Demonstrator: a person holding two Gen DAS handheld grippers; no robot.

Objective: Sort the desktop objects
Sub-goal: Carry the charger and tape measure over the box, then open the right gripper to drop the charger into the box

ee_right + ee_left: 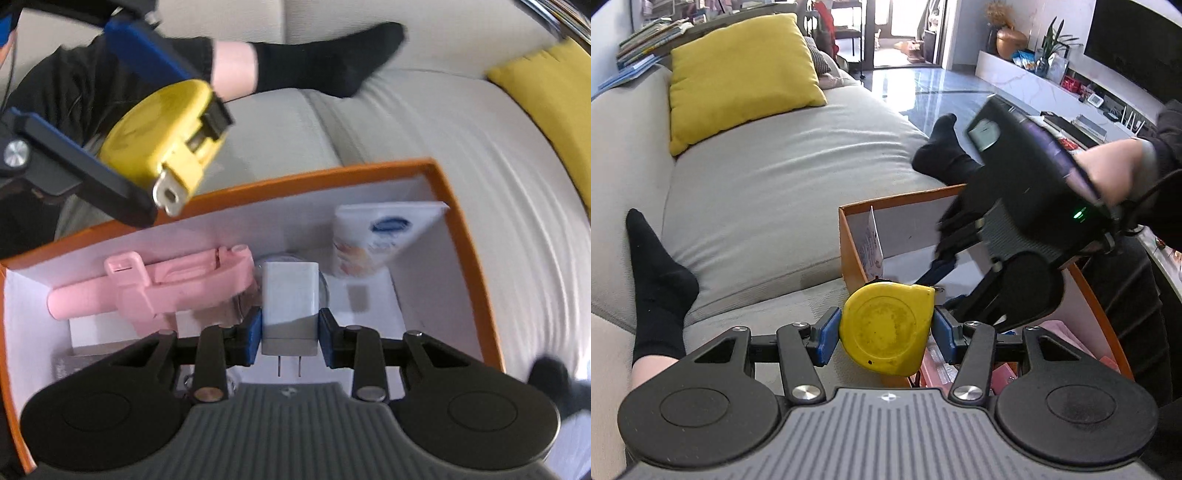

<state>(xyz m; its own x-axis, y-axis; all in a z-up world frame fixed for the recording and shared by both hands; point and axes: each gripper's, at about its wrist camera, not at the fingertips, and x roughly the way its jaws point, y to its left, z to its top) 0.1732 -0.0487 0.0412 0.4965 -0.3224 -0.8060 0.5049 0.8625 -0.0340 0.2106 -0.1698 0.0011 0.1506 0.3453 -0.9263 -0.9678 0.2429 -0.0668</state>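
Two tongs, one in each of my hands, and each grips something above a large orange cardboard box with white inner walls (436, 173) that sits on a pale grey sofa (775, 177).

Largest of the things I carry is a round yellow plastic tape measure (886, 328). My left tongs (886, 330) pinch it across its flat-edged sides between blue pads, at a fairly wide spread, just outside the box's near corner. From the right-hand camera it hangs over the box rim, its metal tape hook (168, 194) sticking out. I judge it hard, dense and rather heavy for its size, with a smooth scuffed shell that could twist in the pads; a hold across the broad middle, as now, seems safest. Its face shows no lettering that I can read.

Smaller is a white rectangular plastic plug-in charger (290, 306), its two metal prongs pointing back toward me. My right tongs (290, 332) clamp its lower body at a narrow spread, over the inside of the box. It looks light, rigid and slick, best held on its flat sides, clear of the prongs.

Inside the box lie a pink plastic handled gadget (166, 288) and a white printed packet with a blue oval logo (384, 236), its writing too blurred to read.
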